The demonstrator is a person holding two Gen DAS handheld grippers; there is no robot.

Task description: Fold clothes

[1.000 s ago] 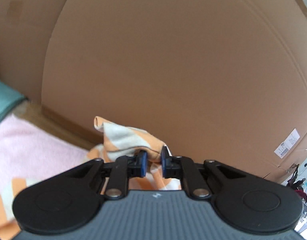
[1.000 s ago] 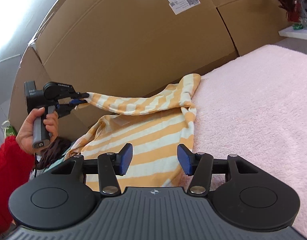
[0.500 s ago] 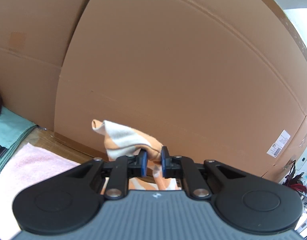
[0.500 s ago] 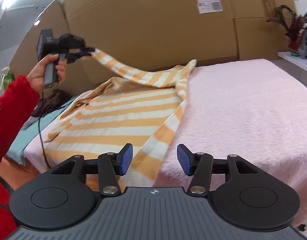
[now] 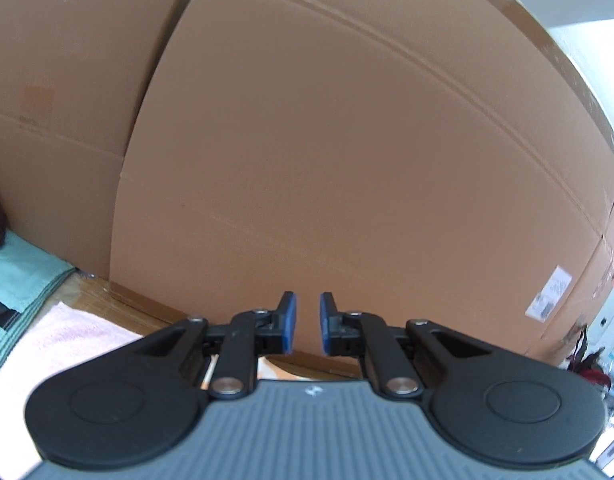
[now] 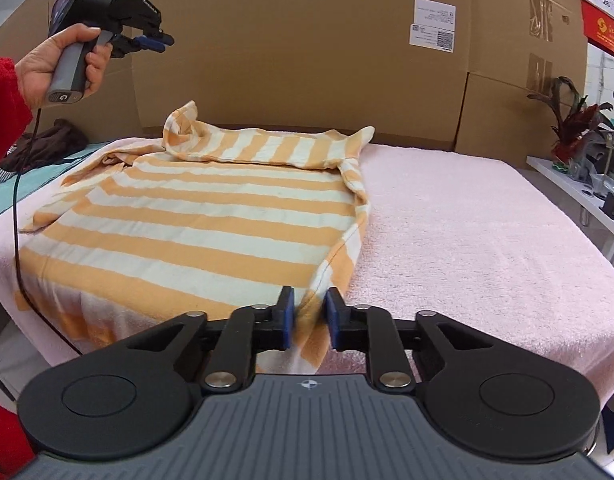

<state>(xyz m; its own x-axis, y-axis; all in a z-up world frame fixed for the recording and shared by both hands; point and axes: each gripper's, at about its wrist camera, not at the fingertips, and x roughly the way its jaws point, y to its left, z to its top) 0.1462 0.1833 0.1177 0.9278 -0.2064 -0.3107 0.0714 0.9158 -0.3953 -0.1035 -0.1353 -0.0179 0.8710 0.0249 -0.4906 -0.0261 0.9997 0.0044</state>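
Released by the left gripper (image 5: 304, 323), the striped shirt (image 6: 211, 216) now sits between right gripper (image 6: 310, 323) pads.

L gripper (image 6: 153, 42) raised, jaws apart; R gripper (image 6: 310, 322) low, jaws narrowly parted

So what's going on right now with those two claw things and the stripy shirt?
Left gripper raised, empty, jaws slightly apart. Right gripper around the striped shirt hem at the near edge, not yet clamped. Shirt flat on the pink blanket, nothing blocking.
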